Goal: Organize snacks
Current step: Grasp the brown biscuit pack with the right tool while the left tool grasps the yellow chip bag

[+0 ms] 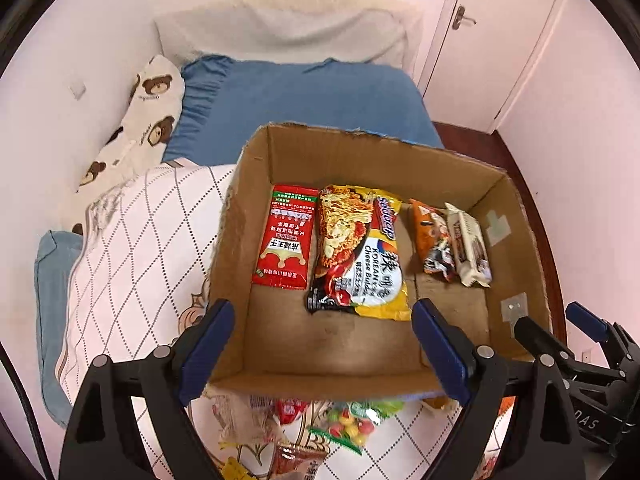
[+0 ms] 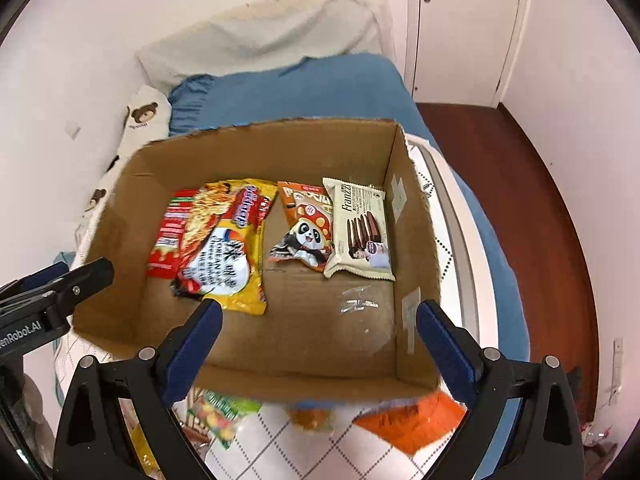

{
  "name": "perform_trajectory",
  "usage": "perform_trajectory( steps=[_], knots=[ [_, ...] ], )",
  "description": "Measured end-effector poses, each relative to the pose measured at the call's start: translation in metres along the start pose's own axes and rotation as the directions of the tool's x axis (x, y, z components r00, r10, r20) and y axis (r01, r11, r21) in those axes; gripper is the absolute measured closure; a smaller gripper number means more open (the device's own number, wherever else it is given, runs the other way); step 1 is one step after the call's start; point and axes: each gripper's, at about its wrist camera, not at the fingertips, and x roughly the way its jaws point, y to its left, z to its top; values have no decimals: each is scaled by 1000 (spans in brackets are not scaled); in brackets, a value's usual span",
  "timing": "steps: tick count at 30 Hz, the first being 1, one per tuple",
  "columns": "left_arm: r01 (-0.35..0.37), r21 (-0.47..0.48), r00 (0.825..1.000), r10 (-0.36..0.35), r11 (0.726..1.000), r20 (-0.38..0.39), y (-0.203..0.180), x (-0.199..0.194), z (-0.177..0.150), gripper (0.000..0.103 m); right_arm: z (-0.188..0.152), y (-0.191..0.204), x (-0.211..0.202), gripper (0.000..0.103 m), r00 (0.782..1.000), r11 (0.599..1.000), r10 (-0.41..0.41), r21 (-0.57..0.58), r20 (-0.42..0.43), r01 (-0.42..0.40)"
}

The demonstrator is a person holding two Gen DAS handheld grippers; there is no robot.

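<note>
Four snack packets are seen in the left wrist view inside the cardboard box (image 1: 240, 216) on the bed (image 1: 132, 240) — red sachet (image 1: 285, 236), noodle packet (image 1: 360, 252), orange packet (image 1: 432, 236), wafer packet (image 1: 469, 244); the left gripper (image 1: 323, 354) is held spread, empty; loose snacks (image 1: 348, 424) are seen below. In the right wrist view, the right gripper (image 2: 319, 354) is likewise held spread over the box.

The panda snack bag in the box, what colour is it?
Orange; the panda snack bag shows best in the right wrist view.
</note>
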Motion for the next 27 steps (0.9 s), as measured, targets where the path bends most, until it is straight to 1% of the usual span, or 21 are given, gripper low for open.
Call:
perform_trajectory(
  steps=[6, 9, 11, 13, 15, 17, 18, 19, 20, 21, 22, 24, 25, 27],
  knots=[
    [24, 14, 998, -24, 1000, 49, -3, -35, -22, 12, -15, 4, -41, 4, 998, 1000, 10, -15, 66, -9],
    [35, 13, 997, -36, 999, 70, -2, -51, -32, 12, -22, 7, -59, 4, 995, 999, 40, -4, 88, -39],
    [41, 11, 996, -42, 999, 79, 2, -61, -39, 12, -28, 8, -69, 4, 993, 997, 74, 10, 93, -75],
    [26, 11, 996, -26, 1000, 87, 7, -68, -48, 12, -34, 12, -71, 4, 992, 995, 96, 9, 81, -97],
    [1, 5, 997, -2, 1000, 82, 17, -69, -62, 12, -46, 17, -66, 4, 988, 989, 145, 16, 52, -146],
    [-50, 5, 997, 50, 999, 61, 28, -64, -79, 12, -63, 23, -51, 4, 985, 984, 174, 32, 1, -174],
    [-80, -2, 996, 80, 997, 34, 36, -57, -91, 12, -73, 27, -40, 10, 979, 979, 199, 40, -36, -198],
    [-99, -11, 995, 99, 995, 1, 45, -49, -101, 12, -84, 32, -28, 17, 971, 974, 225, 54, -75, -221],
    [-116, -27, 993, 115, 993, -41, 56, -39, -115, 12, -96, 38, -15, 34, 961, 968, 248, 66, -120, -242],
    [-132, -46, 987, 127, 990, -95, 68, -25, -130, 12, -109, 46, -1, 40, 948, 962, 270, 73, -166, -262],
    [-143, -58, 982, 135, 988, -132, 76, -14, -139, 12, -124, 55, 15, 40, 934, 956, 291, 88, -208, -279],
    [-162, -95, 960, 135, 982, -245, 96, 17, -164, 12, -142, 67, 34, 40, 917, 952, 306, 102, -255, -289],
    [-159, -123, 948, 117, 980, -296, 104, 32, -176, 12, -152, 74, 46, 40, 901, 946, 325, 123, -289, -301],
    [-148, -186, 918, 65, 971, -392, 120, 63, -196, 12, -166, 85, 61, 40, 873, 934, 356, 159, -333, -320]
  ],
)
